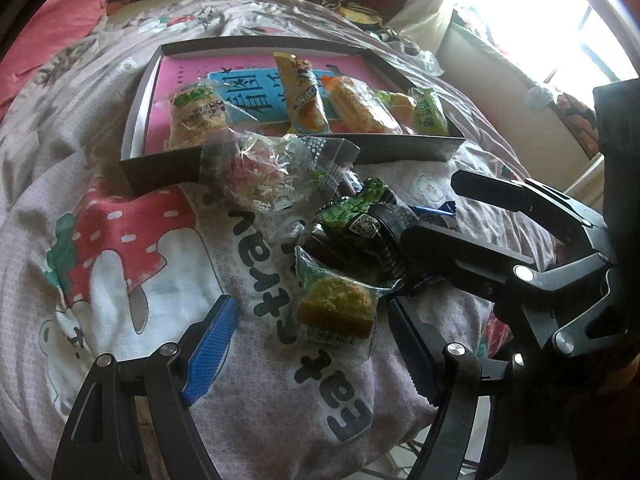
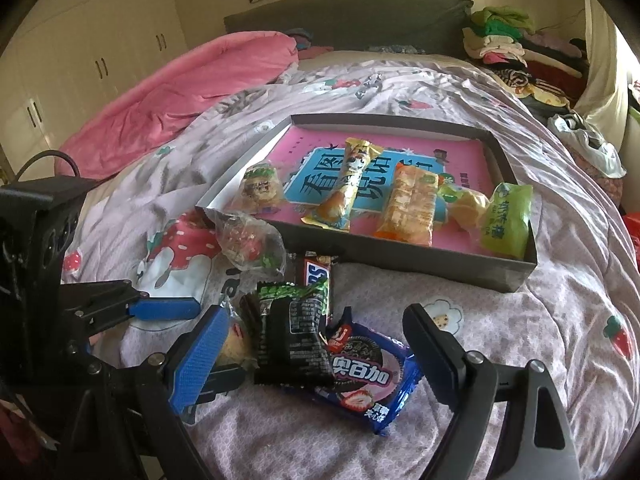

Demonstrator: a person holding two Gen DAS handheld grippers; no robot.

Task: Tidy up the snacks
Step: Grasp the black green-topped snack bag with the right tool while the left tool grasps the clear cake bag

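A shallow dark box (image 1: pixel 400 152) (image 2: pixel 400 258) lined with a pink book holds several snacks in a row. Loose snacks lie on the quilt in front of it: a clear bag with pink filling (image 1: pixel 260 172) (image 2: pixel 250 246), a black-and-green packet (image 1: pixel 360 224) (image 2: pixel 292 336), a yellow cake in a clear wrapper (image 1: pixel 336 304), a blue Oreo packet (image 2: pixel 368 376), a Snickers bar (image 2: pixel 318 276). My left gripper (image 1: pixel 316 348) (image 2: pixel 188 322) is open with the yellow cake between its fingers. My right gripper (image 2: pixel 316 364) (image 1: pixel 432 208) is open around the black packet and the Oreo packet.
All lies on a bed with a lilac strawberry-print quilt (image 2: pixel 520 340). A pink blanket (image 2: pixel 180 92) is bunched at the left. Folded clothes (image 2: pixel 516 48) are stacked at the far right, near a bright window (image 1: pixel 540 20). White wardrobes (image 2: pixel 80 52) stand behind.
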